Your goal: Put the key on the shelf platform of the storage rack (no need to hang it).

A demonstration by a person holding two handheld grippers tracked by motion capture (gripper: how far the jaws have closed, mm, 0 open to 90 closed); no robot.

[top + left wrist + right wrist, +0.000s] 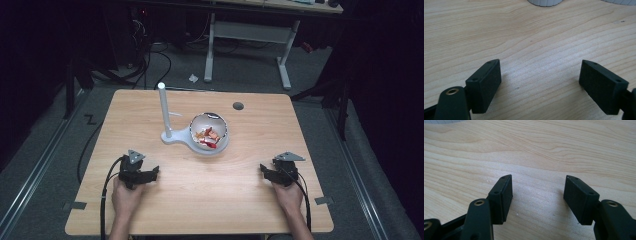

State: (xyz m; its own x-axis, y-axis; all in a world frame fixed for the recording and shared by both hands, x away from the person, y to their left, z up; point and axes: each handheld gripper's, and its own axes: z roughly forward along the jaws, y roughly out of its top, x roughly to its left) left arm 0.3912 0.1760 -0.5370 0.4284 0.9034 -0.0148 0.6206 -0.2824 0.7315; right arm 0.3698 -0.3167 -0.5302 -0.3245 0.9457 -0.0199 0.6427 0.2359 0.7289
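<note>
A white bowl [210, 132] holding several small red, orange and white pieces sits at the middle of the wooden table [260, 120]. Beside it on the left rises a white upright post [162, 107] on a flat white base [176, 136]. My left gripper [150, 173] rests low over the table at the near left, held in a hand; its jaws stand open over bare wood [540, 62]. My right gripper [266, 172] is at the near right, also open, with only wood grain between its jaws [539, 178]. Both are well short of the bowl.
A dark round hole [238, 106] marks the table behind the bowl. Beyond the far edge are a white desk frame [247, 32] and cables on the floor [150, 60]. The white base's rim [545, 2] edges the top of the left gripper view.
</note>
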